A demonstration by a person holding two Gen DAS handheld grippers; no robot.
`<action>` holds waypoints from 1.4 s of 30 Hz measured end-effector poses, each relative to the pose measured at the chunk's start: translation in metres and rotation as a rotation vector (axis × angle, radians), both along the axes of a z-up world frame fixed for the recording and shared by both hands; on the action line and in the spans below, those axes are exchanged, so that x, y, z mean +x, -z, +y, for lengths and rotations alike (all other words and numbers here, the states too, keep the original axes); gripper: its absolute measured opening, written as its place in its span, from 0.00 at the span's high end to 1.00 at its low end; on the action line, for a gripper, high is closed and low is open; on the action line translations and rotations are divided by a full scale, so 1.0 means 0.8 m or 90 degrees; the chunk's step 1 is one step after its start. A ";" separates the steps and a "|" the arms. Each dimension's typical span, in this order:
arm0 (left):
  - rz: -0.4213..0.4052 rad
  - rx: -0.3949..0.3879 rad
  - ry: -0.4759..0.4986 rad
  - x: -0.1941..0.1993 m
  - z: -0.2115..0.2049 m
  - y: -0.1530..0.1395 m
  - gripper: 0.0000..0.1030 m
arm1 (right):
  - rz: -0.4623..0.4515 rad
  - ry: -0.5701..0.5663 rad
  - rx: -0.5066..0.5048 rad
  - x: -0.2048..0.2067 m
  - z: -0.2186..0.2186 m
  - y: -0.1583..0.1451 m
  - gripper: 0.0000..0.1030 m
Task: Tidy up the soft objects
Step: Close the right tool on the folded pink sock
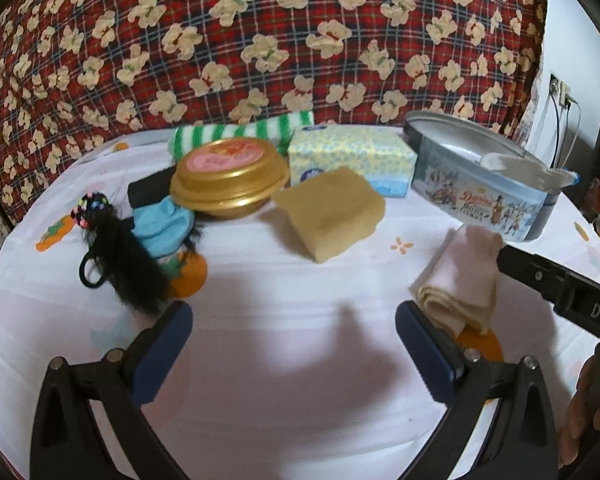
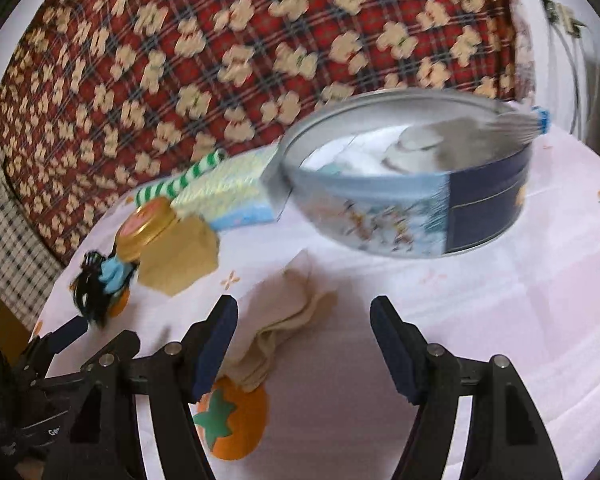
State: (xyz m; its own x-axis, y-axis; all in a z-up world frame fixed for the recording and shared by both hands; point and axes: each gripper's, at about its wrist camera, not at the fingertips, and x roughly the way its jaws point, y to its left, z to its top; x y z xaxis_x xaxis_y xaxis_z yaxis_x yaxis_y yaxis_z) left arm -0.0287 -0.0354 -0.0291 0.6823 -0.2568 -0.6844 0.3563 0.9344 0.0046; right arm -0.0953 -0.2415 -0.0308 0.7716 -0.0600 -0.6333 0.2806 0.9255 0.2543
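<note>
both grippers have their jaws spread wide and hold nothing. the folded cream cloth (image 2: 288,320) lies on the table (image 2: 480,320) low in the right wrist view, just left of the middle, partly under the right gripper (image 2: 304,344). the cookie tin (image 2: 400,200) sits open at the upper right, with soft things already inside. to do this well, i think the right gripper should slide a bit left, go down over the thick fold, pinch gently — then lift. the left gripper (image 1: 294,354) waits over bare table.

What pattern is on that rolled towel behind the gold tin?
Green and white stripes on the rolled towel, clearest in the left wrist view.
</note>
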 end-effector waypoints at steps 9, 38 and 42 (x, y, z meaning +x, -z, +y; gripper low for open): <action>0.005 0.011 -0.019 0.003 0.010 0.005 0.00 | 0.043 -0.027 -0.001 0.022 0.022 0.011 0.31; -0.008 0.026 -0.018 0.013 0.032 0.000 0.00 | 0.058 -0.112 -0.060 0.060 0.063 0.010 0.87; -0.053 0.025 0.021 0.016 0.014 -0.017 0.00 | -0.024 -0.109 -0.137 0.042 0.070 -0.015 0.87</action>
